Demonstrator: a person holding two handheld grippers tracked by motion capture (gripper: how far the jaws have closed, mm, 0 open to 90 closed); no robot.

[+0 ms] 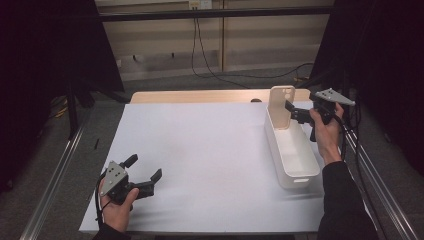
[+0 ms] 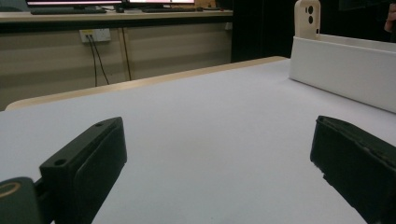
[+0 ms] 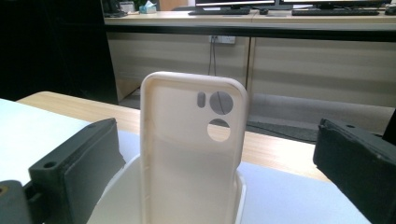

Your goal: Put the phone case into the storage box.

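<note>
near left: my left gripper (image 1: 144,176) rests low on the white table sheet (image 1: 200,150), jaws spread wide, nothing between them, nothing close by.

right side, running near to far: long white plastic bin (image 1: 300,176), open top, nothing else visible in the near part of it.

far end of that bin: cream soft-looking phone case (image 1: 281,106) stands upright, leaning on the bin's far wall, camera cut-outs at the top.

just right of it: my right gripper (image 1: 295,113), jaws wide apart. in the right gripper view the phone case (image 3: 191,154) sits between the two pads, both clear of it. not held.

handling, my read: very light, thin-walled, probably flexible silicone or soft plastic; a hard squeeze across the open face would bow it. slightly grippy rather than slick. not fragile. i'd take it by the two long side rims, upper half, below the cut-outs, with a gentle close. it may tip if nudged.
</note>
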